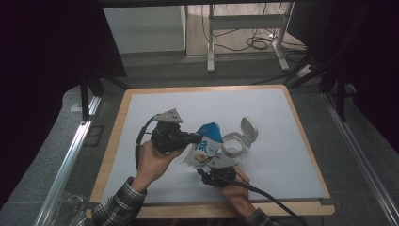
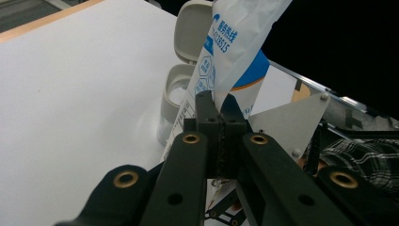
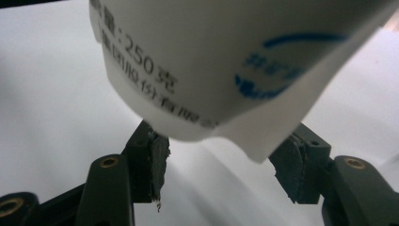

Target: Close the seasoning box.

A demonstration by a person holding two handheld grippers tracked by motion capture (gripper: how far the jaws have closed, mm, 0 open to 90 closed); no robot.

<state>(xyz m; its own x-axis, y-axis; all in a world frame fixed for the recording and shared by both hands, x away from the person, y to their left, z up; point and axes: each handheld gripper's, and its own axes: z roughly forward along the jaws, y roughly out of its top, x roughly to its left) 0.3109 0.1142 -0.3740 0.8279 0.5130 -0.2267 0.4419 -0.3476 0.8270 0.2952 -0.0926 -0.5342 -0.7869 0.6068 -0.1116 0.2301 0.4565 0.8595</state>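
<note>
Left claw (image 2: 219, 110) pinches the pouch (image 2: 230, 52); right claw (image 3: 221, 160) gapes beneath it.

The bag (image 1: 205, 147), a white plastic pouch with blue top and blue print, is standing tilted above the table's middle front, its sealed edge being pinched. The jar (image 1: 234, 145), small, clear-walled, is sitting upright on the table just right of the bag, its hinged white lid (image 1: 248, 130) standing open.
</note>
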